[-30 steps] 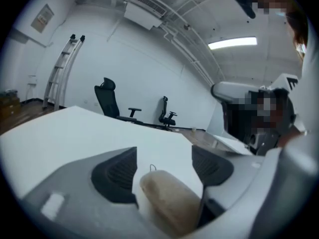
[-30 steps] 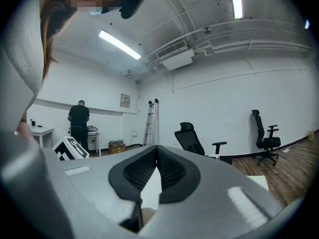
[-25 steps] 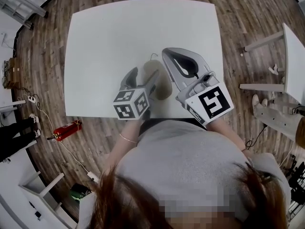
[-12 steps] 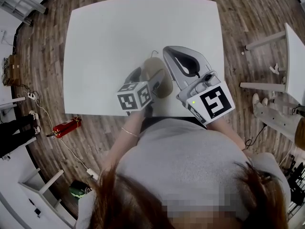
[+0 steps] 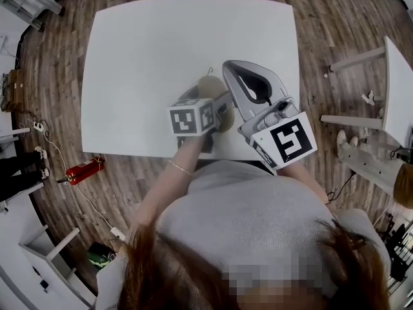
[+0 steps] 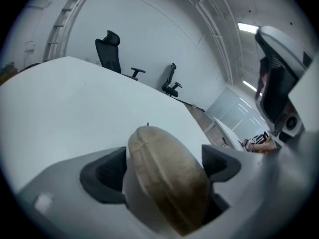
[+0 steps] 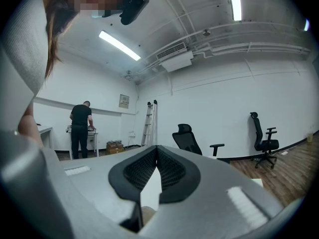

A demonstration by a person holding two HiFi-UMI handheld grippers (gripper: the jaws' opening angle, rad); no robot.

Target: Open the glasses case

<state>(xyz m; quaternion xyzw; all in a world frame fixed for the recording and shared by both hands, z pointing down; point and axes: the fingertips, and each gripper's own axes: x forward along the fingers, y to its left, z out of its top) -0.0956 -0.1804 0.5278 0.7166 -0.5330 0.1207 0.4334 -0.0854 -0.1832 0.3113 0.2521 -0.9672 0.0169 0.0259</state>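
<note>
A tan oval glasses case (image 5: pixel 208 85) lies closed on the white table (image 5: pixel 148 57), near its front edge. My left gripper (image 5: pixel 218 106) tilts down over the case. In the left gripper view the case (image 6: pixel 167 176) sits between the two dark pads (image 6: pixel 107 176), with a gap showing on the left side. Its jaws have just been opening and stand wide, open around the case. My right gripper (image 5: pixel 237 73) lies level just right of the case, shut with nothing in it (image 7: pixel 156 171). A sliver of the case (image 7: pixel 148 214) shows below its jaws.
The table's front edge runs just behind both grippers. A second white table (image 5: pixel 397 82) stands to the right, and a red fire extinguisher (image 5: pixel 82 170) lies on the floor at left. Black office chairs (image 7: pixel 188 139), a ladder (image 7: pixel 149 123) and a standing person (image 7: pixel 79 128) are far off.
My left gripper has moved right and forward from beside the case to straddle it, and its jaws have spread wider. The right gripper and the case have stayed where they were.
</note>
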